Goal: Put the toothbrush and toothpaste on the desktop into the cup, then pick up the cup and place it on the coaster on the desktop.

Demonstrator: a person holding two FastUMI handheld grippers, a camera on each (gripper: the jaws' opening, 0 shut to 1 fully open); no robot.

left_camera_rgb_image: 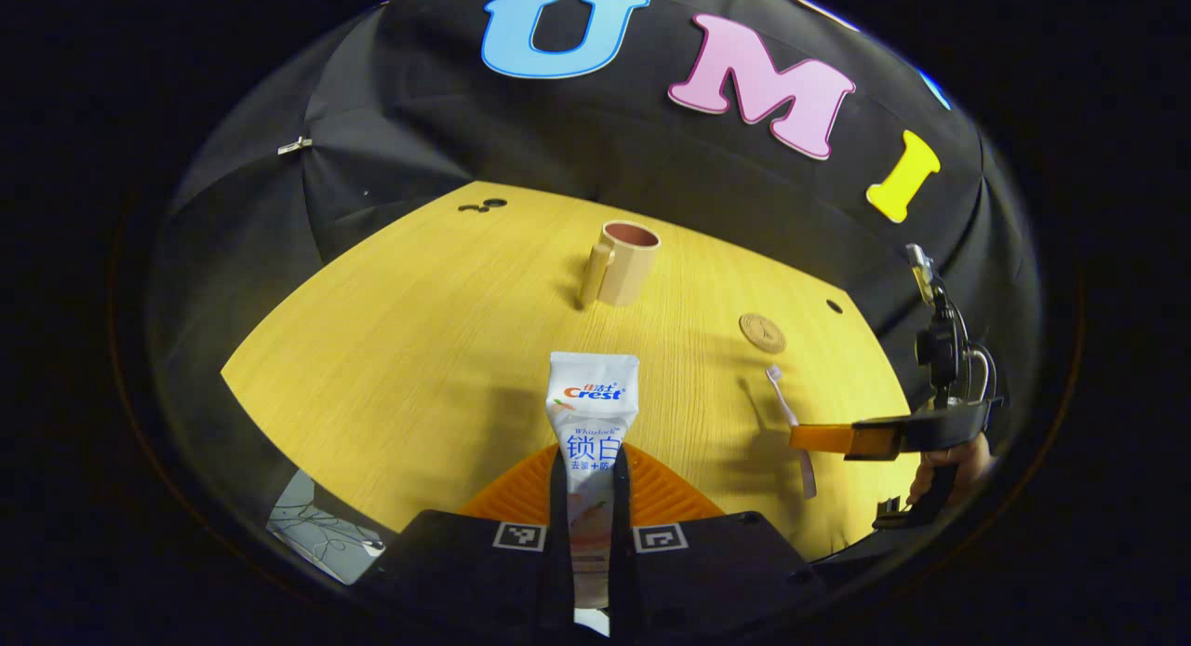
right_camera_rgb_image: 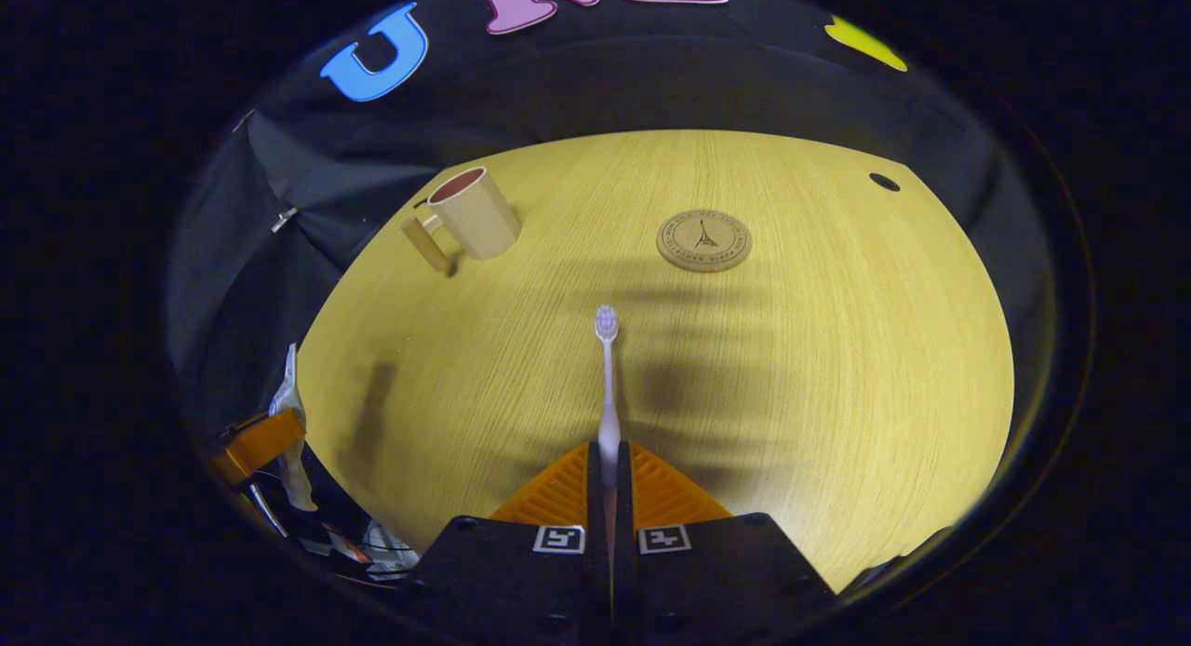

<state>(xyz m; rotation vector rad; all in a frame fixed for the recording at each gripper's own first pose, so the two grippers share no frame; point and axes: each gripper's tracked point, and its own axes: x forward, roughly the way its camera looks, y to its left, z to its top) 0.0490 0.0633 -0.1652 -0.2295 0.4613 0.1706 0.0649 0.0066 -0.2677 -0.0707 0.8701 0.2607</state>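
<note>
The left gripper has its jaws closed on the toothpaste, pinching the tube low down so that the flat end sticks out ahead of the fingers, clear of the table. The right gripper has its jaws closed on the handle of the toothbrush, bristle head pointing forward over the wood. Both items appear lifted rather than lying flat, though how high cannot be told.

The cup stands upright toward the far side of the table, handle turned to its left in the left gripper view, mouth open and seemingly empty. The coaster lies flat well to the right of the cup, apart from it.

The step in hand looks like carrying both items to the cup. It would go best one at a time, since the mouth is narrow and two grippers would crowd each other over it. Each item should be tipped toward vertical above the rim, its free end lowered inside before the jaws let go, so that it leans on the wall instead of bouncing out. The cup looks light; a knock on the rim or handle could shift or topple it.
</note>
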